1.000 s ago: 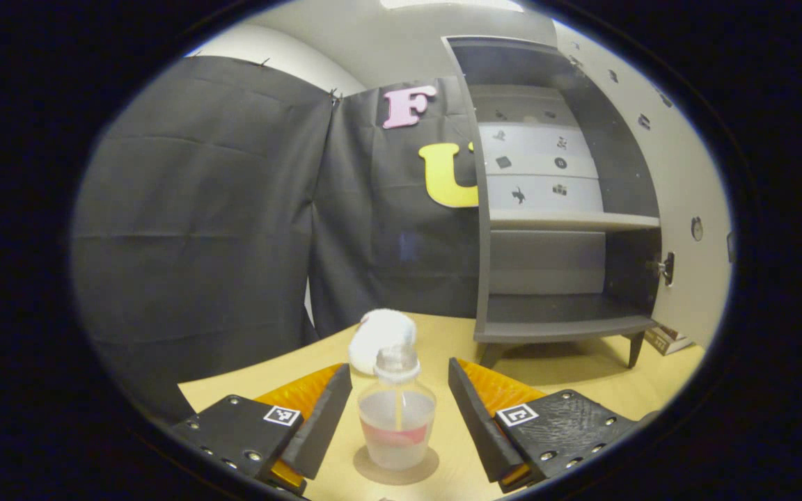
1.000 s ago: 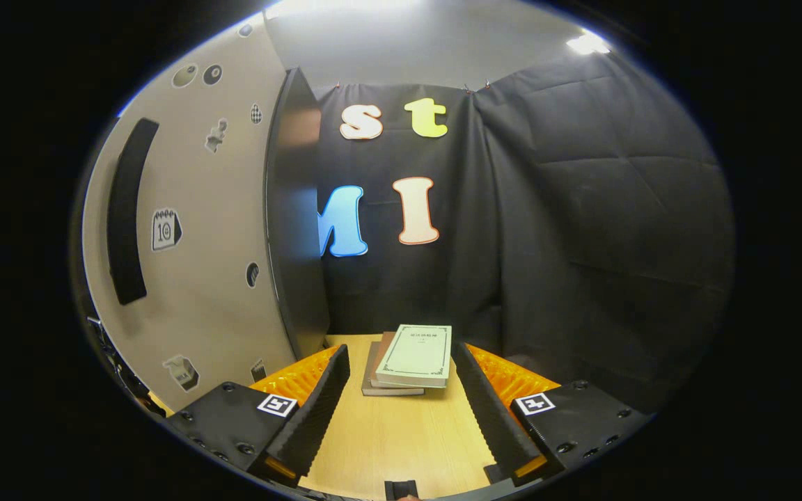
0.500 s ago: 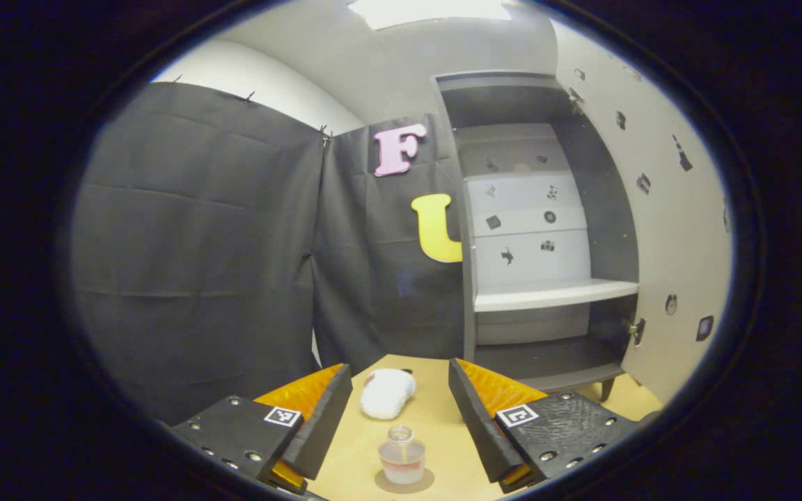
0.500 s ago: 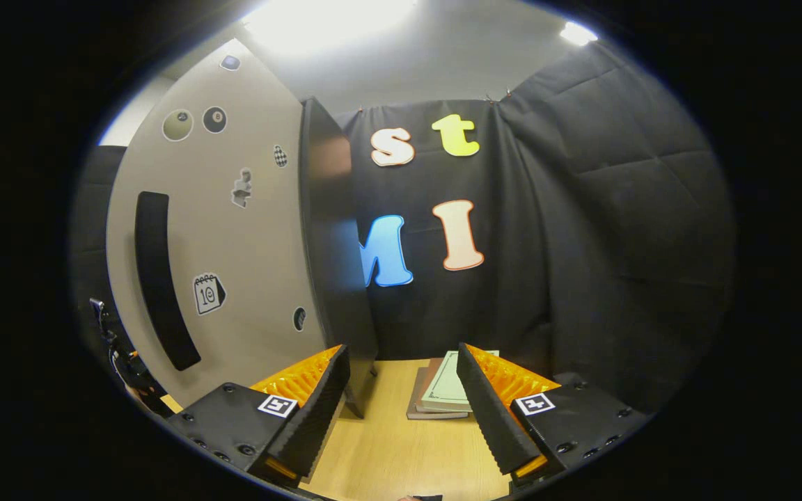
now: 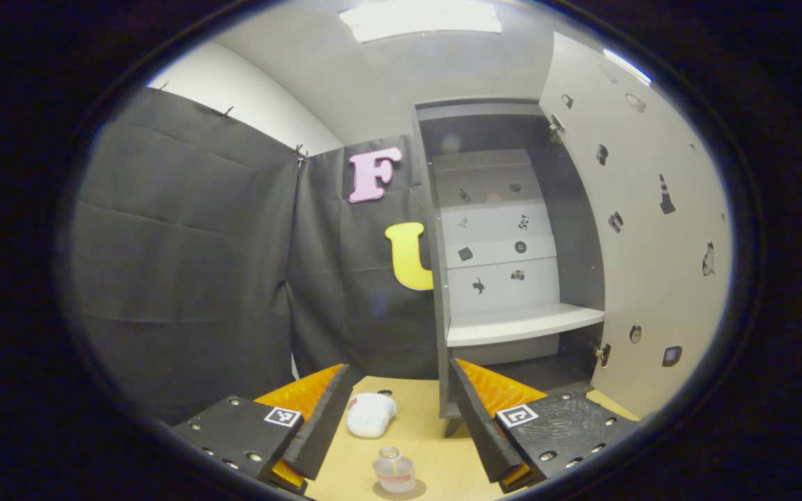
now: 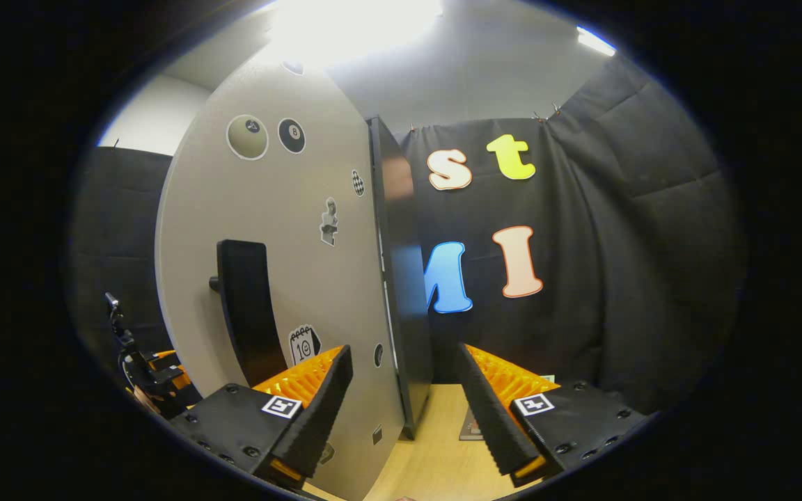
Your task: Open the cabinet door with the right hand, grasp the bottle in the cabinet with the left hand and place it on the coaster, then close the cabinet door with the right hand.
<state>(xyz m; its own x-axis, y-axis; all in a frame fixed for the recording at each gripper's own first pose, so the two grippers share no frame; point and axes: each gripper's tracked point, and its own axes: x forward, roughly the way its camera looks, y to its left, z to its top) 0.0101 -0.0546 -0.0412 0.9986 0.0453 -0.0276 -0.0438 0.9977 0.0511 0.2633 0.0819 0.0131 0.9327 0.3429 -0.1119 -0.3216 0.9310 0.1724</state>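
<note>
Door closing pending; bottle on coaster.
Right gripper spread, empty; door handle upright, just left. Left gripper spread, empty.

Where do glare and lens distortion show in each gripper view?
Right gripper view: the ceiling light blows out white, and the cabinet door bulges in a curve. Left gripper view: the ceiling panel is bright, and the door bows.

My right gripper has the open cabinet door swung right across its left side, bare worktop ahead. On my left, bottle and white cloth sit between the fingers.
</note>
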